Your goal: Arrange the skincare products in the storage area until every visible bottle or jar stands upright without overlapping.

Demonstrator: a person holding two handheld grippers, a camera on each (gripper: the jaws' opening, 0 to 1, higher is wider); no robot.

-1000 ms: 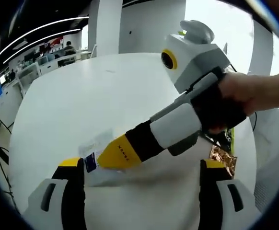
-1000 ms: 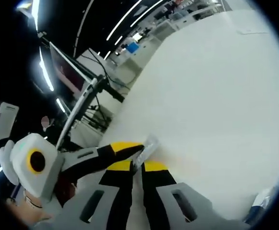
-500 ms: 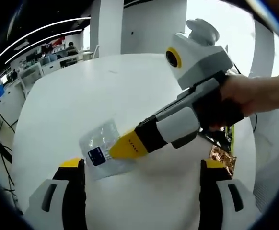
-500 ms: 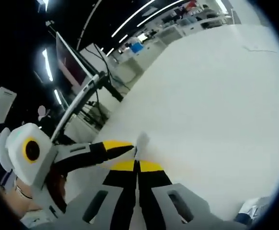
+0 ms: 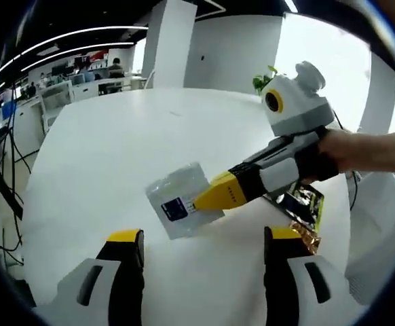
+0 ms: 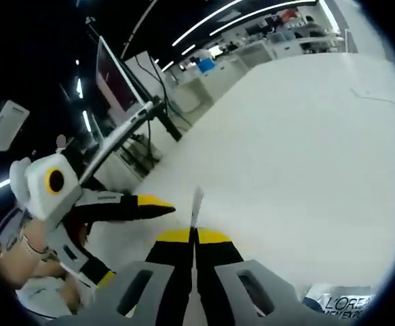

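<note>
A clear flat sachet with a blue label is held just over the white table, pinched at one edge by my right gripper, which reaches in from the right with a hand behind it. In the right gripper view the sachet shows edge-on, rising from my right gripper, whose jaws are shut on it. My left gripper stands open below the sachet, nothing between its jaws. In the right gripper view the left gripper points in from the left, a little apart from the sachet.
A dark green packet and a copper foil packet lie at the table's right side. A printed L'Oreal pack lies at the lower right of the right gripper view. A plant stands beyond the table; desks and monitors lie past the far edge.
The right gripper has kept its hold on the sachet and drawn it away from my left jaws. The left gripper has pulled back, and its tip now stands clear of the sachet.
</note>
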